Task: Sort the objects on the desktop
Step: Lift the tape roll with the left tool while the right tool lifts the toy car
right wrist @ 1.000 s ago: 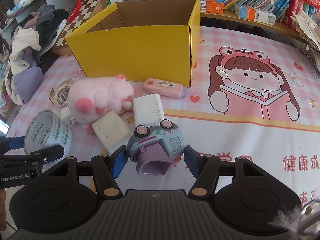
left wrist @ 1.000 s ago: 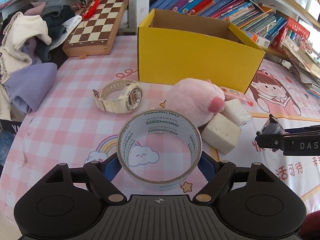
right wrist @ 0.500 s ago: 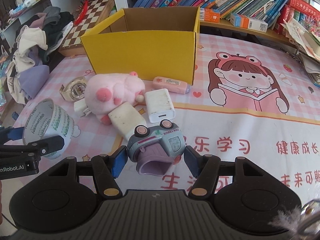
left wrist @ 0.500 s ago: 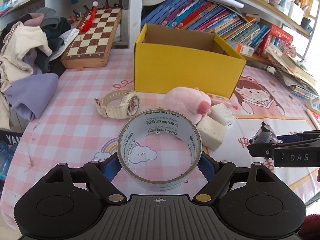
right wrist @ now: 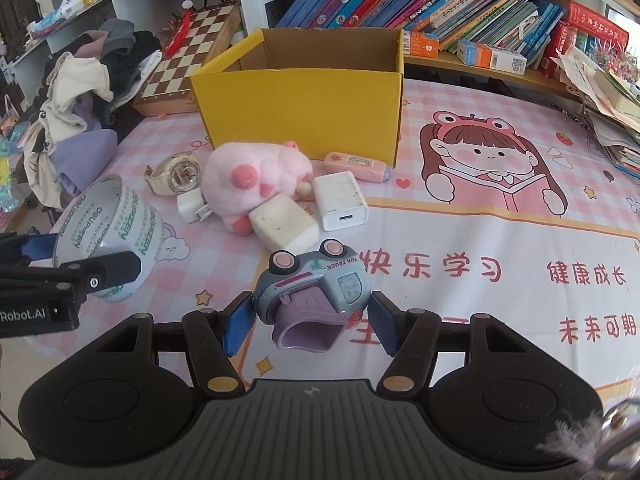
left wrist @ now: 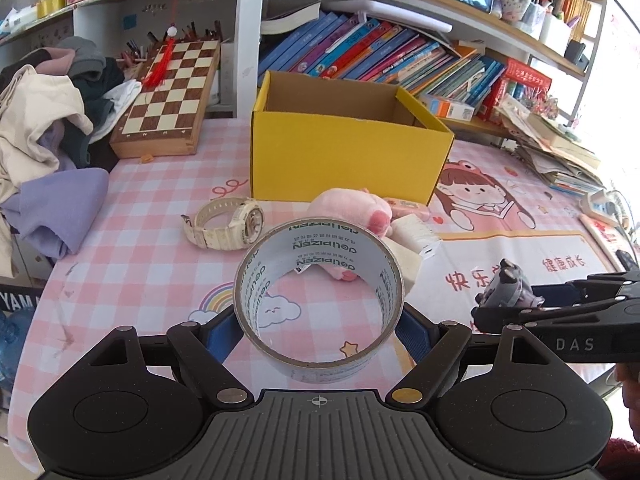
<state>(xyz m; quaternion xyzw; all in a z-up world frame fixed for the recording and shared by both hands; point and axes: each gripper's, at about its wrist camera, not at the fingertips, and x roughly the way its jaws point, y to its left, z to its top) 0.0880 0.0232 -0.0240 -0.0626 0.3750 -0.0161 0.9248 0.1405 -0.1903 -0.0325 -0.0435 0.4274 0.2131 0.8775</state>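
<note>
Left wrist view: the left gripper (left wrist: 319, 330) stays clamped wide on the roll of tape (left wrist: 319, 298), held clear of the table. Against a second ago the yellow box (left wrist: 344, 156) sits smaller and farther off, more shelf showing above it — the hand has lifted and drawn back. The watch (left wrist: 226, 228) and pink plush (left wrist: 354, 210) lie untouched.

Right wrist view: the right gripper (right wrist: 312, 318) keeps its pads pressed on the toy truck (right wrist: 314, 284), also raised. More tablecloth (right wrist: 500, 240) now shows ahead — both loads look ready to carry to the box (right wrist: 300, 108).
</note>
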